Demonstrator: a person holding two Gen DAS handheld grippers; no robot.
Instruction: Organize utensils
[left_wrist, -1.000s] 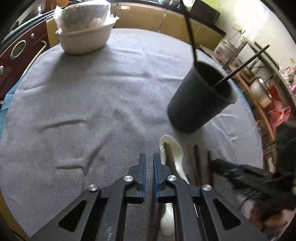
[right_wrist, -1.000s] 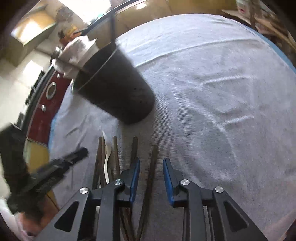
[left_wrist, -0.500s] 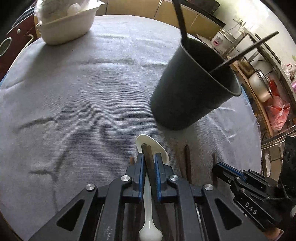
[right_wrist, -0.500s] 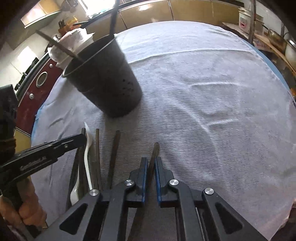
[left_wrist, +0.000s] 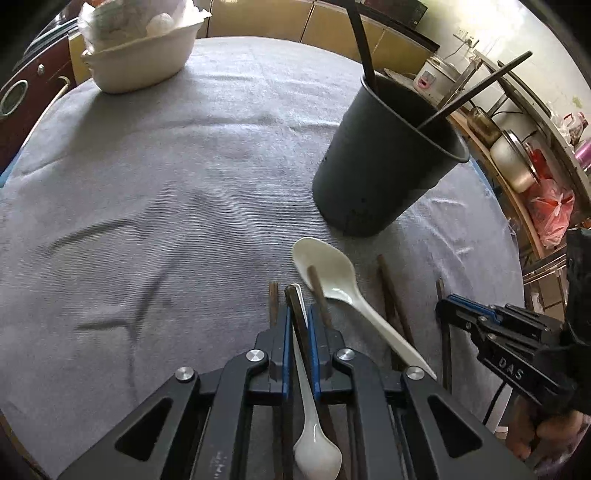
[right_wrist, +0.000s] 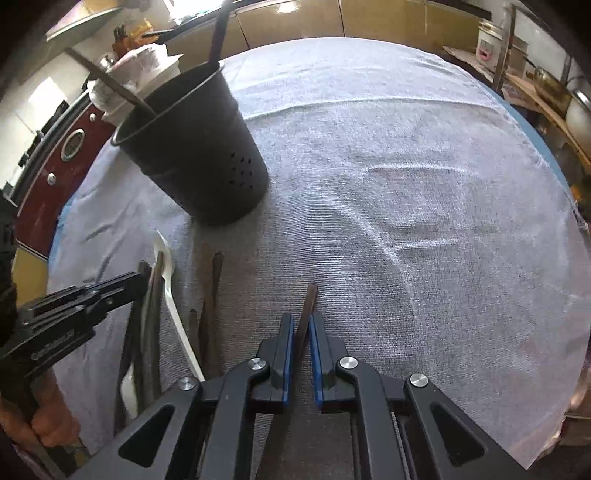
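Both pairs of fingers now pinch chopsticks: my right gripper (right_wrist: 302, 325), jaws just closed, clamps one chopstick (right_wrist: 307, 306); my left gripper (left_wrist: 297, 317) clamps another (left_wrist: 295, 306) beside the white spoon (left_wrist: 332, 273), near the tabletop's (left_wrist: 166, 184) front edge. Dark holder (left_wrist: 380, 162) next.

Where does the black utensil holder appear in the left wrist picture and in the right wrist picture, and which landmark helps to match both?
Left wrist view: the black utensil holder stands upper right of centre, beyond the white spoon.
Right wrist view: the black utensil holder stands upper left, above the left gripper.
Shared landmark: the white tub, far left in the left wrist view, behind the holder in the right.
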